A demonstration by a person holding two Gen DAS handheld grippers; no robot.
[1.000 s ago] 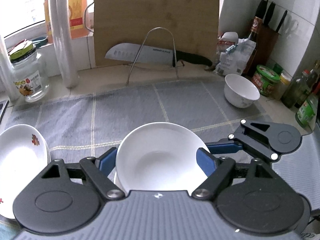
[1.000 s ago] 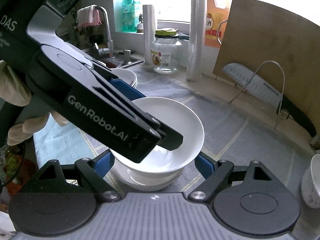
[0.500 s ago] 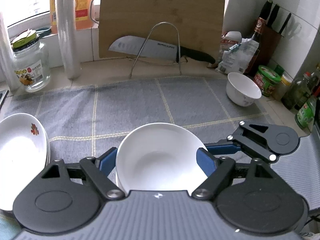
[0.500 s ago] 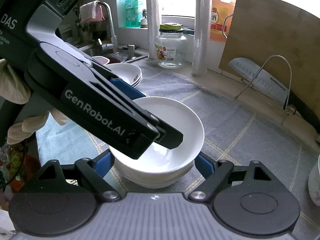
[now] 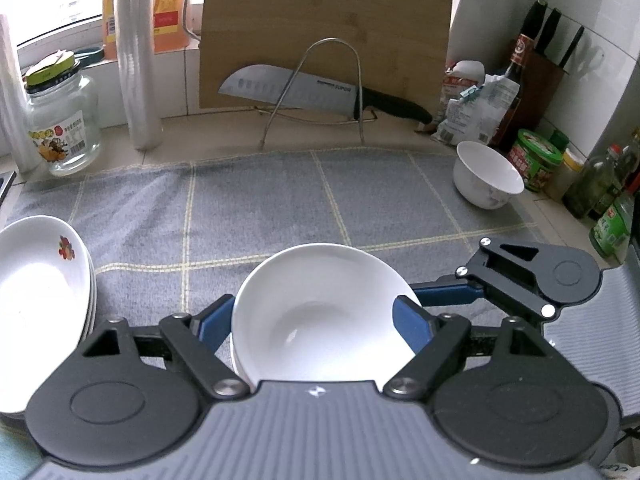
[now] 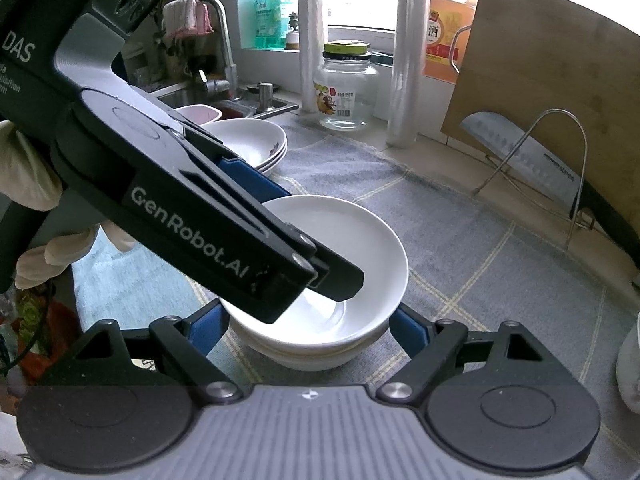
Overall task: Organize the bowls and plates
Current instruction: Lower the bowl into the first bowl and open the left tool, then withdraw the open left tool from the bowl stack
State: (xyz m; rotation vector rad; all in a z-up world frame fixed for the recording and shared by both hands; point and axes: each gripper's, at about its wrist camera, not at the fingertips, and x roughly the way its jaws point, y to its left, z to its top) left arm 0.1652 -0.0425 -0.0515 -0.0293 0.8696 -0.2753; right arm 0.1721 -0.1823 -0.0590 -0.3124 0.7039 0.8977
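Note:
A plain white bowl [image 5: 320,312] [image 6: 352,232] rests nested on top of a stack of white bowls [image 6: 304,354] on the grey checked cloth [image 5: 260,208]. My left gripper [image 5: 312,316] [image 6: 304,240] comes in from the left, shut on the top bowl with a blue pad at each side. My right gripper [image 6: 306,328] has its pads against both sides of the lower stack, shut on it. One of its fingers [image 5: 444,293] reaches the bowl's right edge. A gloved hand [image 6: 24,184] holds the left gripper.
A stack of flower-printed plates [image 5: 36,280] [image 6: 248,140] sits left, near the sink [image 6: 224,100]. A small white bowl [image 5: 486,176] stands at the cloth's far right. A knife on a wire rack [image 5: 304,88], a cutting board, a glass jar [image 5: 60,124] and bottles line the back.
The top bowl came down from just above the lower bowls and now sits nested on them. The left gripper sank with it. The right gripper kept its place.

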